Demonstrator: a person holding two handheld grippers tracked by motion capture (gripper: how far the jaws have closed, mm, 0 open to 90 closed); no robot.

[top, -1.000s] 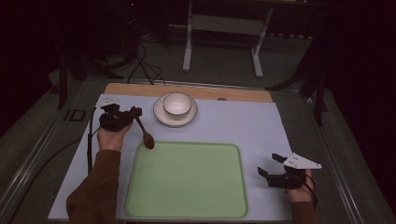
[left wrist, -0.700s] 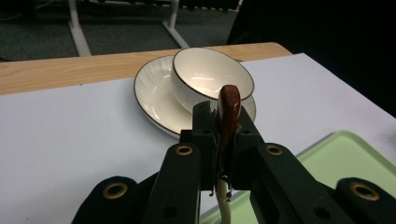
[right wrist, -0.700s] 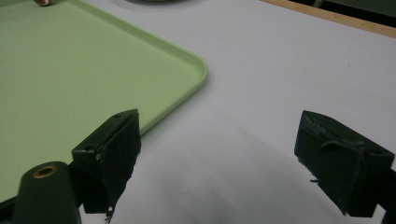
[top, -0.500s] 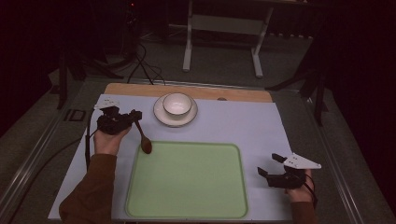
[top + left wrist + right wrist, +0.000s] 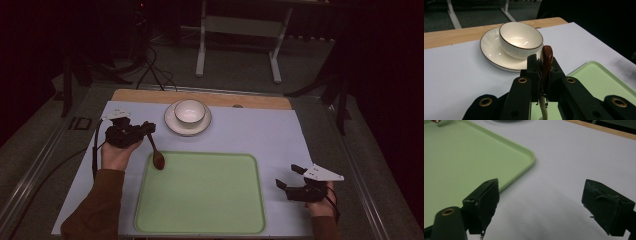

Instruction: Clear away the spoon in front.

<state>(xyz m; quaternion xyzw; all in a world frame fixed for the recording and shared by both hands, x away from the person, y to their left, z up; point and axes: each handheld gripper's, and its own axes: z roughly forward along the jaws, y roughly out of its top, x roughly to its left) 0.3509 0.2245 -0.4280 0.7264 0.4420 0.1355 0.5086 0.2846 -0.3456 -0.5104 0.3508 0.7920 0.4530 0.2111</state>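
left gripper (image 5: 142,129): clamped on brown spoon (image 5: 155,150) handle, spoon head over green tray (image 5: 200,220) corner | right gripper (image 5: 290,176): jaws wide, empty, beside tray | bowl (image 5: 189,111) on saucer (image 5: 172,125) | advice: keep spoon level, lower gently

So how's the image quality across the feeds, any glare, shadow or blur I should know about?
High view: dim, dark surroundings, table readable. Left gripper view: glare inside the bowl, near spoon soft. Right gripper view: sharp enough, gripper shadow on the white mat beside the tray.
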